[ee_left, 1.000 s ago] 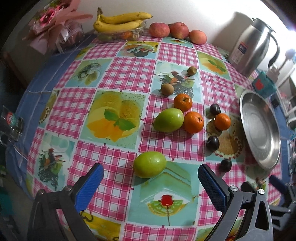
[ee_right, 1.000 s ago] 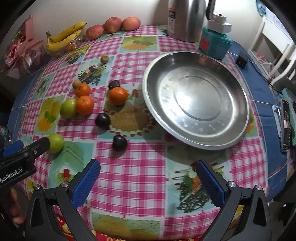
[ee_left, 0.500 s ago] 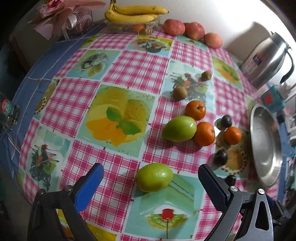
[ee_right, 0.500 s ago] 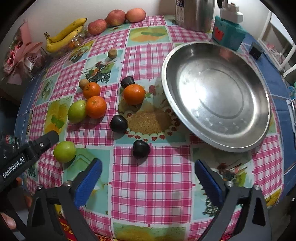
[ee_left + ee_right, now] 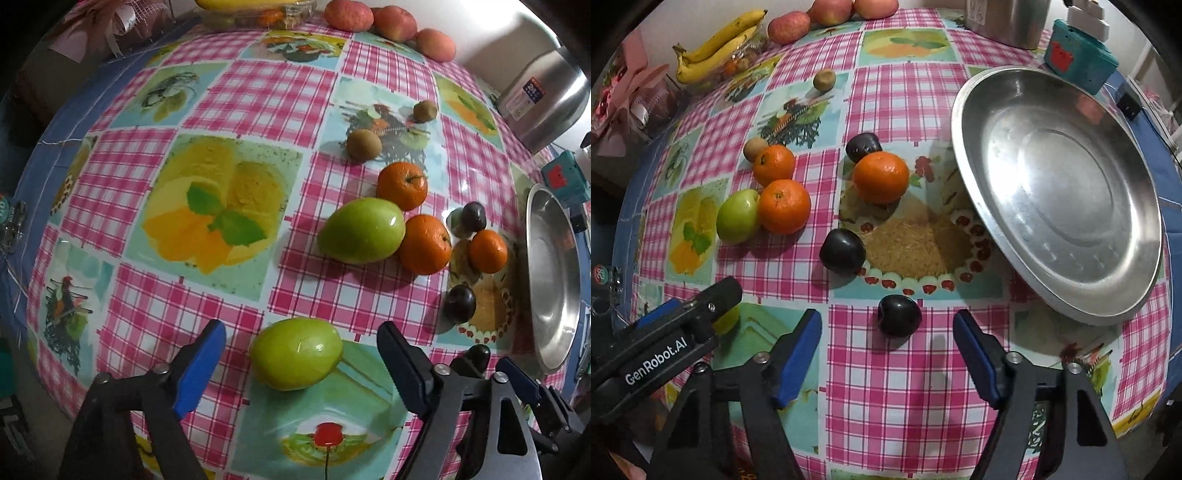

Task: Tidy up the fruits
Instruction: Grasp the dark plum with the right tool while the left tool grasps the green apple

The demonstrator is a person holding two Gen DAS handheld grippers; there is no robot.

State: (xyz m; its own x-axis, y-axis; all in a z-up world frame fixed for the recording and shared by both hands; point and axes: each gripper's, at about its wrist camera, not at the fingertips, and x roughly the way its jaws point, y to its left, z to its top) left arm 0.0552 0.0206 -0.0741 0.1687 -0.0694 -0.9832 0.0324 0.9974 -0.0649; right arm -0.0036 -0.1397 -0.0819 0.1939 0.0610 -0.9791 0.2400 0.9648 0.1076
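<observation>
My left gripper (image 5: 301, 363) is open, its blue pads on either side of a green fruit (image 5: 296, 354) on the checked tablecloth, not touching it. My right gripper (image 5: 886, 349) is open around a dark plum (image 5: 899, 315) near the table's front. A second green fruit (image 5: 362, 230), three oranges (image 5: 881, 178) (image 5: 783, 206) (image 5: 774, 165), two more dark plums (image 5: 843, 251) (image 5: 863, 146) and two kiwis (image 5: 364, 144) (image 5: 424, 110) lie mid-table. An empty steel plate (image 5: 1060, 192) sits at the right.
Bananas (image 5: 713, 46) on a plastic box and three apples (image 5: 349, 14) stand at the back edge. A steel kettle (image 5: 543, 99) and a teal box (image 5: 1078, 55) stand behind the plate. A pink bouquet (image 5: 624, 107) lies at the back left.
Both grippers have moved forward and down toward the table. The left one now brackets the near green fruit, the right one brackets the near plum. Nothing has been gripped.
</observation>
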